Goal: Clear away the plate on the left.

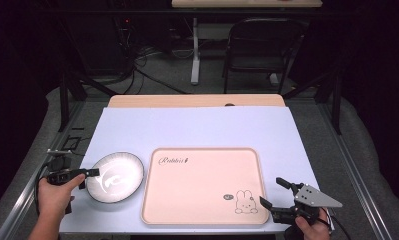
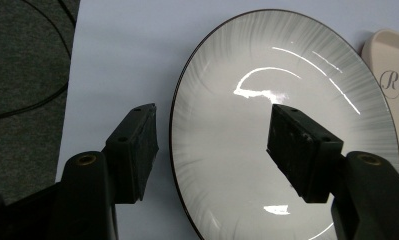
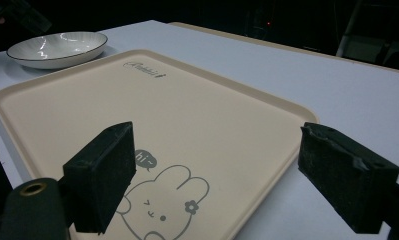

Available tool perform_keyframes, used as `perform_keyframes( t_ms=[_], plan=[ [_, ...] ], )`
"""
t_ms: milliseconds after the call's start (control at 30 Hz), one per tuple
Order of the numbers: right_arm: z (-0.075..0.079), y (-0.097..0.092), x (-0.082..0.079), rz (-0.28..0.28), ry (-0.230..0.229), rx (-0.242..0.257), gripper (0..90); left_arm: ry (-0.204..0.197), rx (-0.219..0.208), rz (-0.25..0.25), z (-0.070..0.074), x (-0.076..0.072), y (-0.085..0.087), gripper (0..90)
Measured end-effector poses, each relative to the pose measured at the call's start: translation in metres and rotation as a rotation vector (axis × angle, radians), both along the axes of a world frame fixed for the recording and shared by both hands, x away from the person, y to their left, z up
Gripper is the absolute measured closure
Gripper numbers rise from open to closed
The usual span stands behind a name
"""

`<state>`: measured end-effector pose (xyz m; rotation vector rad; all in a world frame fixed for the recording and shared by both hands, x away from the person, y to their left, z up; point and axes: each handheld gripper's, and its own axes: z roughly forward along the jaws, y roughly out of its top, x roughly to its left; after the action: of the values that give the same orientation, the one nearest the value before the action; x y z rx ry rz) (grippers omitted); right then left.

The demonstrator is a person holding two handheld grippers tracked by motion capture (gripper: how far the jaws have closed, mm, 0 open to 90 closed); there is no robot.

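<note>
Right tongs (image 1: 272, 192), at the near right corner of the tabletop (image 1: 197, 130): jaws spread wide, holding nothing, astride the near right corner of the tray (image 1: 202, 200); in the right gripper view one jaw hangs over the printed rabbit (image 3: 159, 210), the other beyond the tray's rim, above the bare tabletop. Left tongs (image 1: 89, 172), at the near left: jaws likewise wide, straddling the left rim of the plate (image 1: 115, 177); in the left gripper view one jaw stands outside the rim over the tabletop, the other over the plate's glossy well, and whether either touches the plate cannot be told. Plate: round, shallow, white with a thin dark rim, lying flat and upright, open side up, just left of the tray and apart from it; being round, it has no long axis. Tray: beige, rectangular, flat, long axis running left to right, script logo (image 1: 173, 161) at its far left. Farther off, beyond the tabletop: a dark folding chair (image 1: 259, 47).
</note>
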<state>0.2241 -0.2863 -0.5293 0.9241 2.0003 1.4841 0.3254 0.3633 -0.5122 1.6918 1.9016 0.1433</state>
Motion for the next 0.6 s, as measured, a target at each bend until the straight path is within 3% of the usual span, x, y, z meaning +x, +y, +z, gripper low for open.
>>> perform_keyframes(
  t_ms=[267,600],
  plan=[
    [0.000,0.000,0.000,0.000,0.001,0.001,14.9,0.014,-0.020,0.005,-0.009,-0.001,0.001,37.6],
    [0.000,0.000,0.000,0.000,0.000,0.001,14.9,0.039,-0.076,0.015,-0.017,0.000,0.000,41.7]
  ],
)
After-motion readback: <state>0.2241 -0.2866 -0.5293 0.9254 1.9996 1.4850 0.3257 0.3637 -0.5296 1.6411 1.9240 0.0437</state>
